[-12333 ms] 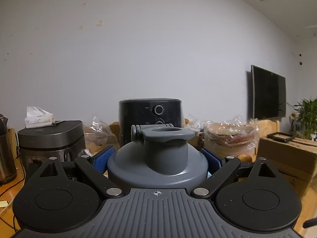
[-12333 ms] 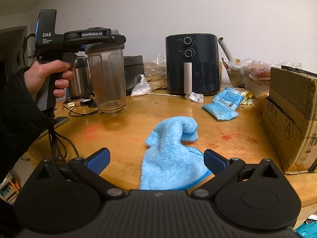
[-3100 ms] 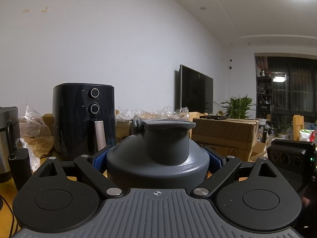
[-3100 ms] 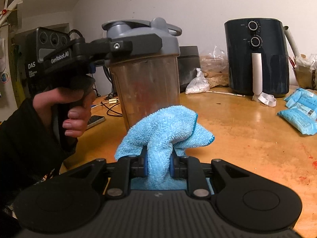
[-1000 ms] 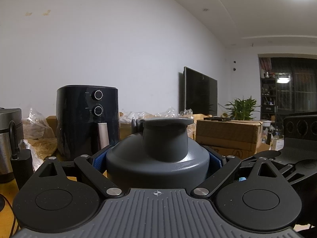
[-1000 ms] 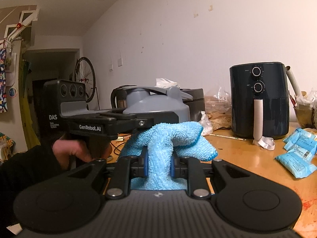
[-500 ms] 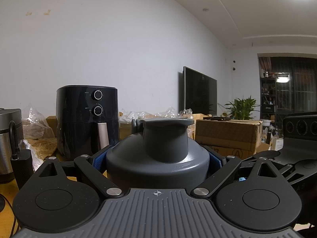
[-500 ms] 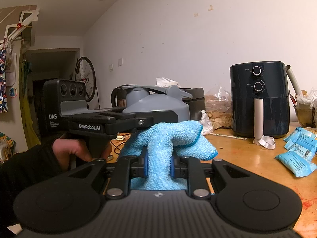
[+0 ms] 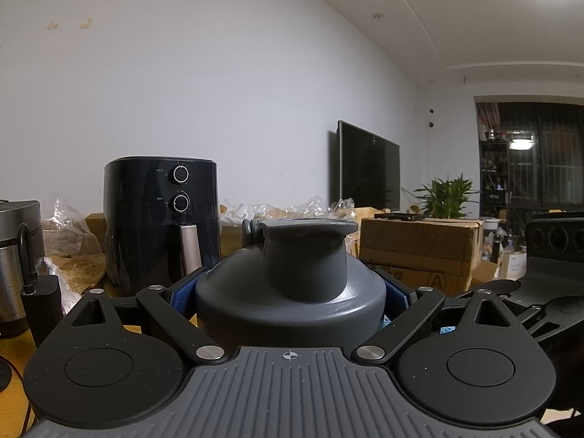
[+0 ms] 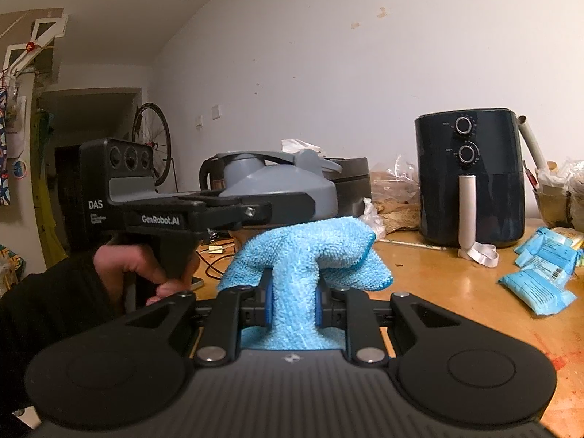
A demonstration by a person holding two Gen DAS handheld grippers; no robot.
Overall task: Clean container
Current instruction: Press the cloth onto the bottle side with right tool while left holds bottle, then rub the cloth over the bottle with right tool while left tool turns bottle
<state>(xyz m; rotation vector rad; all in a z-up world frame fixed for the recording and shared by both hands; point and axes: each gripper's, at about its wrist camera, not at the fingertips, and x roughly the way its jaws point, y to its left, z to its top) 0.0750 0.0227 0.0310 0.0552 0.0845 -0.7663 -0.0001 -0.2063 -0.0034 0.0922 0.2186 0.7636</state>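
A shaker bottle with a grey lid [image 9: 292,292] fills the middle of the left wrist view, and my left gripper [image 9: 290,294] is shut on it just under the lid. In the right wrist view the same lid [image 10: 277,189] shows above the left gripper's black body [image 10: 189,211], held by a hand [image 10: 142,266]. The bottle's clear body is hidden behind a blue cloth [image 10: 306,259]. My right gripper [image 10: 292,303] is shut on this cloth, which bunches up against the bottle's side below the lid.
A dark air fryer [image 10: 471,182] stands at the back of the wooden table [image 10: 456,292]. Blue packets [image 10: 540,270] lie at the right. A cardboard box [image 9: 419,248] and a rice cooker [image 9: 18,262] flank the bottle. Cables [image 10: 215,255] trail at the left.
Over the last second little has moved; the cloth stays against the bottle under the lid. Earlier, the right gripper was open above the cloth lying on the table and has since taken hold of it.
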